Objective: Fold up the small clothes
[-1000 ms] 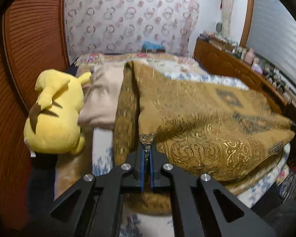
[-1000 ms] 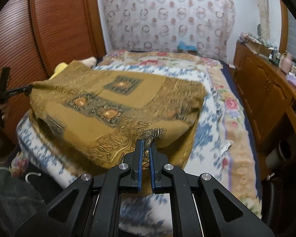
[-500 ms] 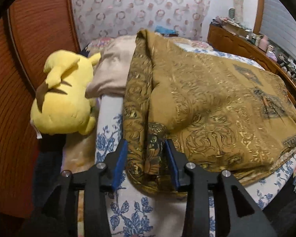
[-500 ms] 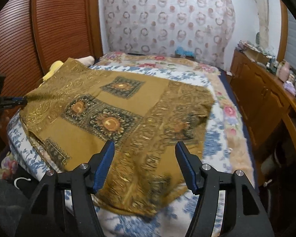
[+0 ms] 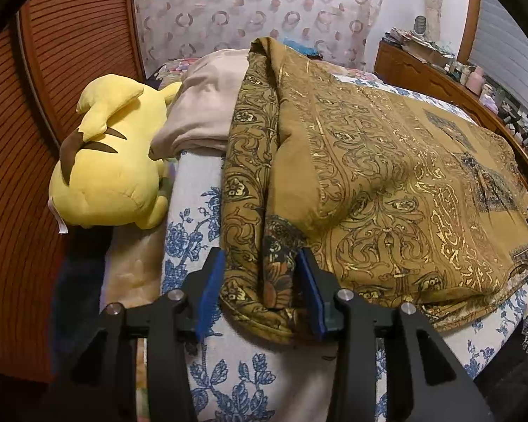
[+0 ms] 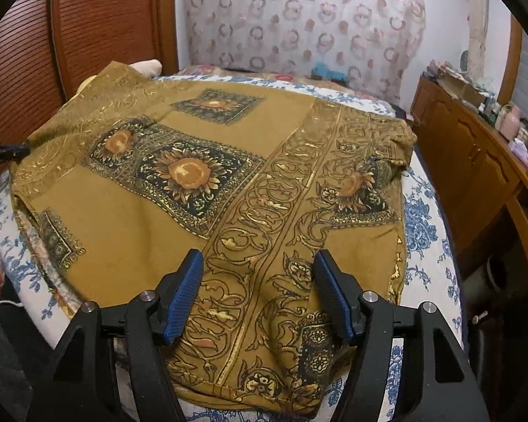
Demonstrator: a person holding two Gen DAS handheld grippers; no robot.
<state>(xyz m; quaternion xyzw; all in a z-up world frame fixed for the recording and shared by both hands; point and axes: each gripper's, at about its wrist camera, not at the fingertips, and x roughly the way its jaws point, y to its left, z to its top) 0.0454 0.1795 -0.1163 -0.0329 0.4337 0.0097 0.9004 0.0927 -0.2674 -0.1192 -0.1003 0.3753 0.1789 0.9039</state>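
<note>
Garment: mustard-gold printed cloth (image 6: pixel 179 232), folded over and lying flat across the bed (image 6: pixel 429 246); judged to be laid down so the fold can settle before the next one.
Left gripper (image 5: pixel 260 292): jaws have just been opening and stand at a middling gap; the cloth's near corner lies bunched between them, with bedspread showing between cloth and the pad at 9 o'clock; the pad at 3 o'clock lies against the bunch but does not clamp it, so I read it as let go.
Right gripper (image 6: pixel 258 297): jaws have just been opening and now stand wide, straddling the scrolled border band; the pads do not press on it.
Why released: both corners look set down at the near edge of the bed, which suits ending one fold rather than carrying on.
Cloth edges: in the left wrist view a doubled border runs from 6 toward 12 o'clock; in the right wrist view the far corner at 2 o'clock is rumpled and turned over.
Neighbours: yellow plush toy (image 5: pixel 112 161) at 9 o'clock and beige pillow (image 5: pixel 207 105) at 11 o'clock, the pillow touching the cloth's far end.
Open room: bare blue-flowered bedspread at 3 o'clock in the right wrist view; a strip of it between plush toy and cloth.
Limits: wooden dresser (image 6: pixel 475 161) at 3 o'clock, slatted wardrobe (image 5: pixel 52 81) at 9 o'clock.
</note>
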